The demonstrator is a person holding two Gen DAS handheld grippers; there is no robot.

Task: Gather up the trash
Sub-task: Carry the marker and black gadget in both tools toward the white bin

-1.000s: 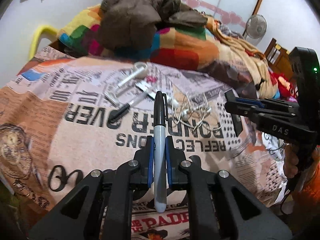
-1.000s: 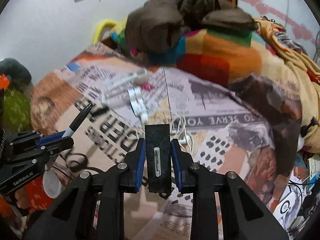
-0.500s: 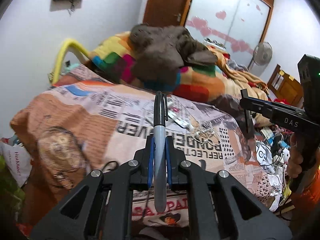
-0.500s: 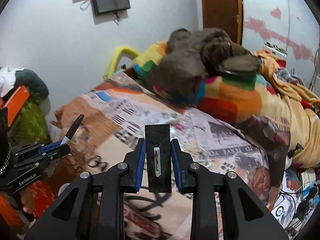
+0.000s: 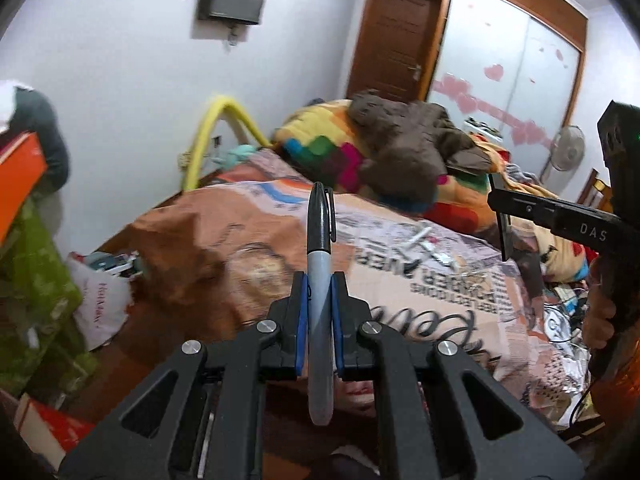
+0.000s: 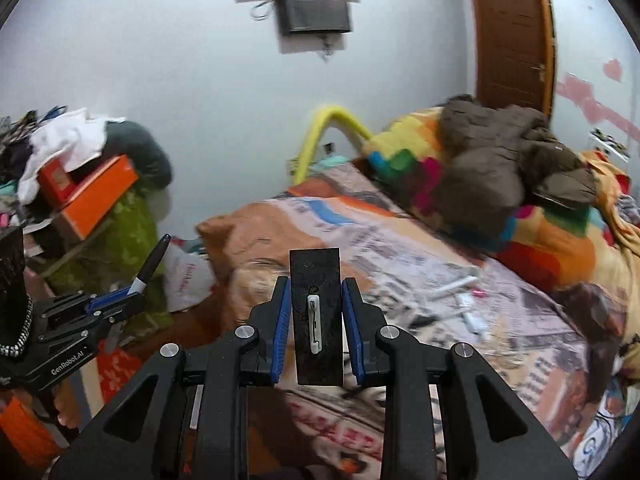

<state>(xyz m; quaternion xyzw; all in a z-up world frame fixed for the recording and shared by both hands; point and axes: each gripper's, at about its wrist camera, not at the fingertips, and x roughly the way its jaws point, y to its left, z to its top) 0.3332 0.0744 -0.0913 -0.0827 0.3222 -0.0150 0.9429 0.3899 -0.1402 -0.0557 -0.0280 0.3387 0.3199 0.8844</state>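
Both grippers, left (image 5: 319, 296) and right (image 6: 316, 312), have pulled up and back from the bed (image 5: 440, 296).

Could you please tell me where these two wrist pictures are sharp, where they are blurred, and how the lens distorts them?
Left wrist view: the grey marker with black cap in the left gripper is sharp; the newsprint-patterned bedspread is motion-smeared; the brown wooden door bows, corners go dark. Right wrist view: the flat black rectangular piece is crisp; the bedspread and white wall blur, edges curve.
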